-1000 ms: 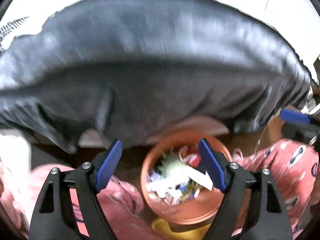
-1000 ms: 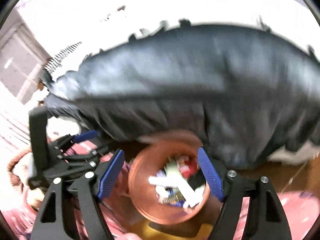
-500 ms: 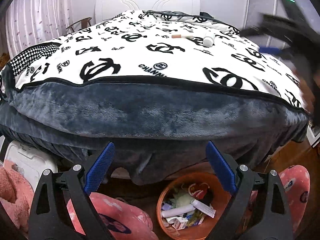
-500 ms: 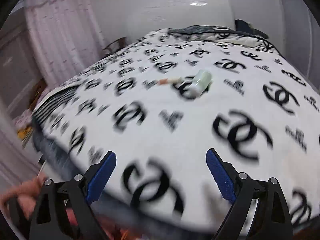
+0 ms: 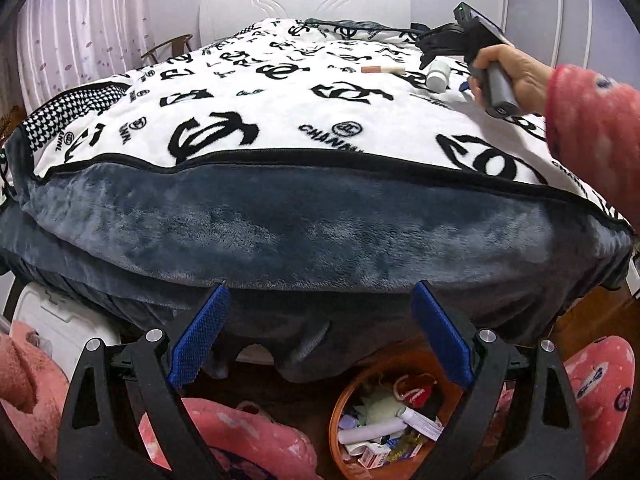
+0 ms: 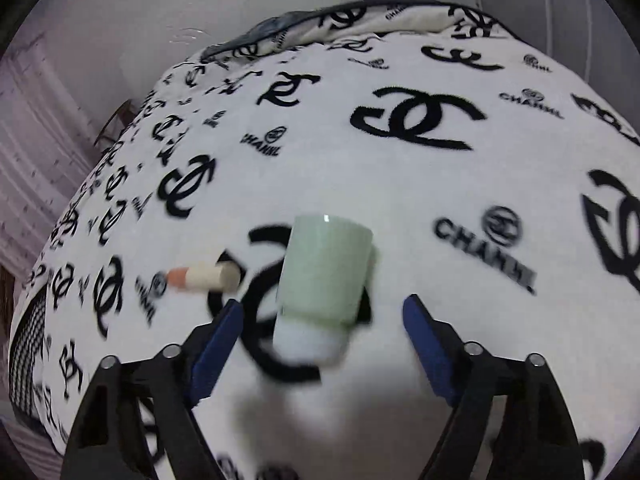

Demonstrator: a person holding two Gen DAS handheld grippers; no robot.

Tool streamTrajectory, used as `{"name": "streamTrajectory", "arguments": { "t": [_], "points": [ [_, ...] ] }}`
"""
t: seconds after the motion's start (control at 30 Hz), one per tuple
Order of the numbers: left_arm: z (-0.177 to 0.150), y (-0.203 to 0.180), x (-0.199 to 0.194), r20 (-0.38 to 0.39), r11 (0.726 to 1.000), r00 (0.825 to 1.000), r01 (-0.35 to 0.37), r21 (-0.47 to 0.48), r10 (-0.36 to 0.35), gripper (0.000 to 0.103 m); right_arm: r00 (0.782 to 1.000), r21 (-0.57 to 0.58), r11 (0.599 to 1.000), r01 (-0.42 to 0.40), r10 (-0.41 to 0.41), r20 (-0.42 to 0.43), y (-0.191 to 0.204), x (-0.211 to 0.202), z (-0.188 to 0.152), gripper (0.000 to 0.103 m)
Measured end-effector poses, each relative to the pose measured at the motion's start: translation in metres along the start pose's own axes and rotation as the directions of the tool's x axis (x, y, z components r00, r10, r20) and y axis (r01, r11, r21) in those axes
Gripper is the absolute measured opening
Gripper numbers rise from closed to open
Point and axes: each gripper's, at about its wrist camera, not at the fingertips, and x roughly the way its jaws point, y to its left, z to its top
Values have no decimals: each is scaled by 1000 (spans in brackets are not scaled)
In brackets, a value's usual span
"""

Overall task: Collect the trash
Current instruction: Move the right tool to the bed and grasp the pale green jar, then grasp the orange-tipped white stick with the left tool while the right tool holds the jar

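right gripper (image 6: 322,334): jaws released, just been closing | pale green bottle (image 6: 320,292) lies on bed (image 6: 440,184) between them (untouched); left gripper (image 5: 318,332): released, empty

Pale green plastic bottle with a white cap (image 6: 325,280), lying on the bed: one
Cream cylindrical tube with a pink-orange end (image 6: 202,278), beside the bottle: one
Round orange plastic waste bin (image 5: 347,396) on the floor, holding mixed scraps: one
Scraps inside the bin: several, piled up, no exact count possible
White fleece blanket with black logo print (image 5: 256,120) covering the bed: one
White plastic lidded box (image 5: 52,320) under the bed's edge: one
Wooden chair (image 5: 166,46) by the curtain: one
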Motion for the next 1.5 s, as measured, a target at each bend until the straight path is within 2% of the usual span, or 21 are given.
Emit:
{"name": "streamTrajectory", "arguments": {
  "t": [0.07,0.1,0.17,0.27,0.33,0.47,0.53,0.57,0.67,0.8,0.87,0.9,1.0,1.13,1.3,1.43,1.47,1.5],
  "points": [
    [0,0,5,-14,1000,1000,6,-3,-6,90,999,-22,999,32,-32,-14,5,10,2,63],
    [0,0,9,-28,1000,1000,8,-1,-8,90,998,-33,998,62,-63,-25,6,15,2,53],
    [0,-1,12,-37,1000,999,13,2,-13,90,999,-33,998,49,-50,-22,3,15,2,45],
    [3,-4,9,-20,1000,1000,8,13,-8,90,998,29,998,-53,54,-16,-15,1,-1,44],
    [8,-5,3,7,1000,1000,0,29,-1,90,994,32,994,-106,106,3,-22,-15,-6,44],
    [32,-4,-9,72,999,997,2,43,-5,90,968,-4,969,-245,245,55,-38,-65,-26,44],
    [51,-5,-10,111,997,994,-4,81,-5,90,945,-26,947,-320,321,66,-48,-94,-44,44],
    [65,-7,-7,139,992,990,-20,125,3,90,928,-43,930,-366,368,66,-53,-109,-56,44],
    [107,-18,12,174,961,985,-30,274,-19,90,899,-96,899,-428,434,60,-62,-140,-84,44],
    [174,-32,52,200,911,970,45,411,-138,90,863,-142,861,-488,501,72,-82,-175,-126,44],
    [200,-47,79,186,881,976,10,474,-111,90,848,-148,847,-511,524,75,-90,-184,-139,44],
    [215,-58,100,164,851,981,0,525,-101,90,841,-156,840,-520,535,75,-94,-188,-148,44],
    [246,-78,148,106,820,989,20,572,-98,90,825,-163,823,-543,560,75,-105,-194,-161,44],
    [281,-98,198,71,818,992,47,573,-108,90,802,-152,802,-577,592,80,-117,-195,-167,44],
    [300,-123,253,6,789,999,32,614,-46,90,781,-139,789,-598,613,120,-134,-191,-157,44],
    [318,-123,275,-51,816,995,99,569,-85,89,767,-116,782,-613,624,149,-148,-189,-149,44],
    [319,-124,281,-67,816,994,111,567,-88,84,764,-112,779,-618,628,152,-151,-188,-147,44],
    [318,-125,284,-103,813,987,158,560,-120,69,761,-111,777,-619,629,159,-153,-187,-146,44]
  ]
}}
